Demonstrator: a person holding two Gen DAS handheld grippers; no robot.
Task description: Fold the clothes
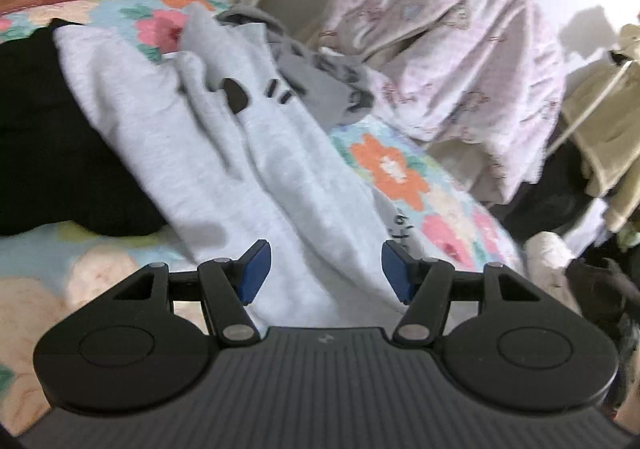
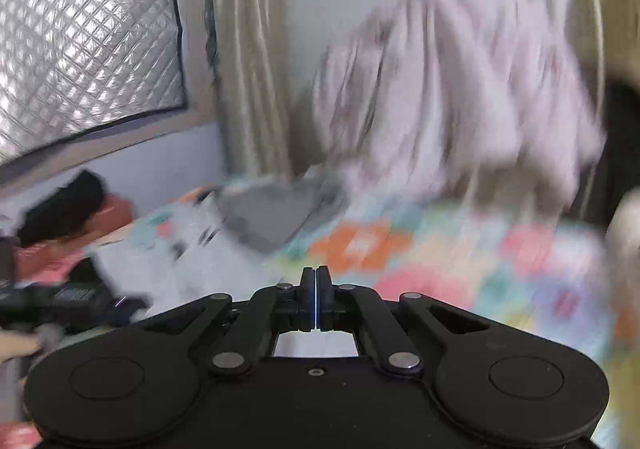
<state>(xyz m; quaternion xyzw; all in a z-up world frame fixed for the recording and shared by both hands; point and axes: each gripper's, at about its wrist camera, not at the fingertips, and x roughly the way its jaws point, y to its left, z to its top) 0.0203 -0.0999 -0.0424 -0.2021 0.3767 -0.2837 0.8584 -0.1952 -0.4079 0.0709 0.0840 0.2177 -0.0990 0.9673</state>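
- Left tool [image 1: 326, 269] is spread wide, its two blue pads [image 1: 254, 273] well apart and gripping nothing.
- It hovers over a light grey sweatshirt [image 1: 208, 153] that lies crumpled and spread lengthwise on the bed, running between the pads in the left wrist view.
- Black printed marks, one teardrop-shaped and some short dashes, show on the sweatshirt's upper part.
- A darker grey garment [image 1: 320, 85] lies bunched at the far end of the sweatshirt, touching it.
- A black cloth [image 1: 48, 137] lies to the left, partly under the sweatshirt's edge.
- The bed cover [image 1: 396, 173] is pale blue with orange and pink flowers.
- A pink patterned quilt [image 1: 460, 49] is heaped at the far right of the bed, against the wall.
- Right tool [image 2: 316, 299] is pressed fully together, with only a thin blue line between its pads and no cloth seen in it.
- The right wrist view is blurred; it shows the flowered cover, the pink quilt, a beige curtain [image 2: 248, 61] and a silver quilted panel [image 2: 80, 33] over the window.
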